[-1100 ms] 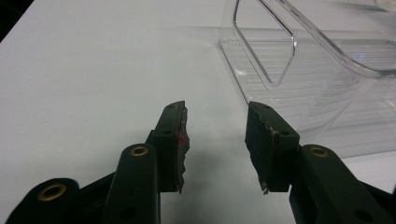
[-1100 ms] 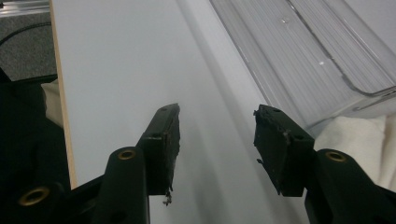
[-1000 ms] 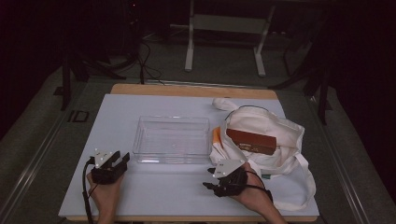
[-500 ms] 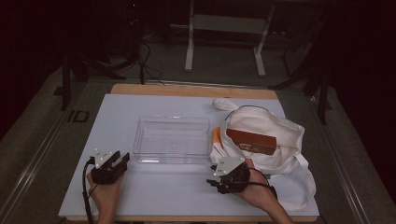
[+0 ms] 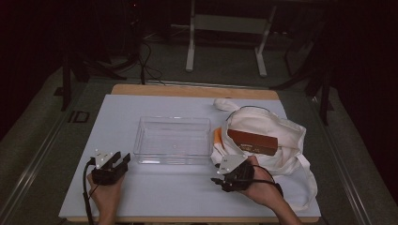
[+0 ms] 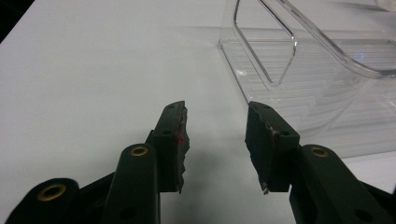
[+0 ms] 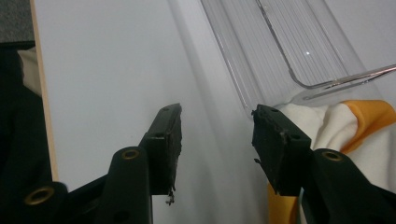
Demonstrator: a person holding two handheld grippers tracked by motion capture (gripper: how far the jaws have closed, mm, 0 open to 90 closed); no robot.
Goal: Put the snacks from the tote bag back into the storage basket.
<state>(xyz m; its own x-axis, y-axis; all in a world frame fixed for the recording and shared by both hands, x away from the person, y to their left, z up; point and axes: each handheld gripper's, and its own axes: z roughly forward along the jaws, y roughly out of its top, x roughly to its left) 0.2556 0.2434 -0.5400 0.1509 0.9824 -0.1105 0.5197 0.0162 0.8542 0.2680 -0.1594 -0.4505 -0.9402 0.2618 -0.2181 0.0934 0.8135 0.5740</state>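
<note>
A clear plastic tray (image 5: 141,140) sits mid-table with nothing in it. To its right lies a white tote bag (image 5: 286,136) with a brown box (image 5: 253,142) in its mouth and an orange patch (image 5: 217,137) at its left edge. My left gripper (image 5: 123,160) rests open near the tray's front left corner, jaws empty (image 6: 215,126), the tray (image 6: 317,70) just ahead on the right. My right gripper (image 5: 220,179) is open and empty (image 7: 217,126) in front of the bag, facing left along the tray's front wall (image 7: 261,42). The bag (image 7: 327,126) and its orange cloth (image 7: 369,112) lie beside its right jaw.
The white mat (image 5: 164,192) covers the wooden table, whose near edge (image 7: 42,93) runs close to my right gripper. The bag's strap (image 5: 309,183) loops toward the front right corner. Dark floor and metal stand legs (image 5: 190,47) lie beyond the table's far edge.
My right gripper has edged slightly away from the front edge, toward the bag. The left gripper, tray and bag are where they were.
</note>
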